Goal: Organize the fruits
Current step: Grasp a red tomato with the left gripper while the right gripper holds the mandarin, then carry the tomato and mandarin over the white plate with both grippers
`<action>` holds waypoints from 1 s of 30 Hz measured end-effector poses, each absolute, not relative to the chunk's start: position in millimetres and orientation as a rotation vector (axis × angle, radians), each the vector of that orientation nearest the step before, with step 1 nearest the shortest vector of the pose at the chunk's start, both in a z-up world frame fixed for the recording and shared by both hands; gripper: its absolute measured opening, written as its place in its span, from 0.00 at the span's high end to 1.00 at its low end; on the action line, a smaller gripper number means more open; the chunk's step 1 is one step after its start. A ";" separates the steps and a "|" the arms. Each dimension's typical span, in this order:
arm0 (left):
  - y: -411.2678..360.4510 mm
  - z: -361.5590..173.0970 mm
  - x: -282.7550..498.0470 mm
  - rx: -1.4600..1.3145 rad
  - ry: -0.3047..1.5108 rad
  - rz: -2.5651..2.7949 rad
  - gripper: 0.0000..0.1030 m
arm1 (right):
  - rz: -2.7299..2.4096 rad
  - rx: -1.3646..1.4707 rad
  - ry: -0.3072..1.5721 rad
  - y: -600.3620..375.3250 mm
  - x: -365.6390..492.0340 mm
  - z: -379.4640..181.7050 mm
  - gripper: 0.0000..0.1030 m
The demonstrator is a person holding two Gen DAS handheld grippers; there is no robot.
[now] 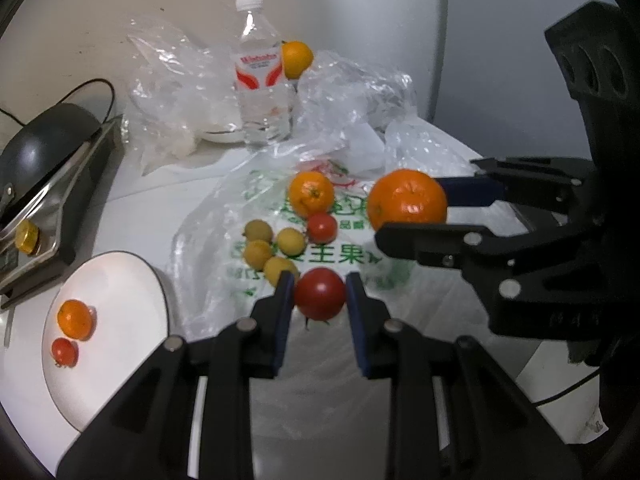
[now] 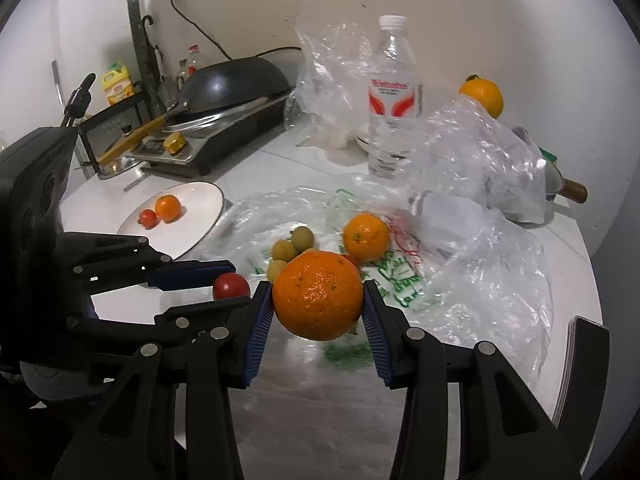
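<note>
I have both tongs loaded at once: the left tongs (image 1: 320,294) are clamped on a red tomato (image 1: 320,293) at lower centre of the left view, and the right tongs (image 2: 318,298) are clamped on a large orange (image 2: 318,295) in the middle of the right view. Both fruits look lifted just above the printed plastic bag (image 1: 320,256) spread on the desk (image 1: 140,188). On the bag, centre frame, I can see a second orange (image 1: 311,193), a smaller tomato (image 1: 322,227) touching it, and a cluster of small yellow fruits (image 1: 270,250). The white plate (image 1: 120,276), lower left in the left view, already carries one small orange (image 1: 75,319) and one small tomato (image 1: 64,351) side by side. So I judge this to be the carry step, with sorting well short of done. Next, I would swing each load toward the plate's bare part, lower it near the matching fruit, and only then let go, since round fruit may roll off the shallow rim.
</note>
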State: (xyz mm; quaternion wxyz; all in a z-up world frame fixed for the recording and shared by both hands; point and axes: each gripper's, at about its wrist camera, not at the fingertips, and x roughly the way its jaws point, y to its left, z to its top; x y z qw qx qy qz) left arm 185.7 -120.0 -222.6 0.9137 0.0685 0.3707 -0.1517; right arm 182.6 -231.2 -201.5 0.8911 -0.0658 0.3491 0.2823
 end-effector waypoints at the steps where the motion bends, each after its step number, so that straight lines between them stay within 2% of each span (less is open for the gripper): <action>1: -118.1 -222.1 184.7 0.140 0.762 -0.312 0.74 | 0.587 -0.140 0.723 -229.2 181.4 -200.9 0.55; 30: -42.9 -209.8 146.6 0.058 0.711 -0.239 0.74 | 0.604 -0.217 0.706 -169.7 163.6 -187.0 0.55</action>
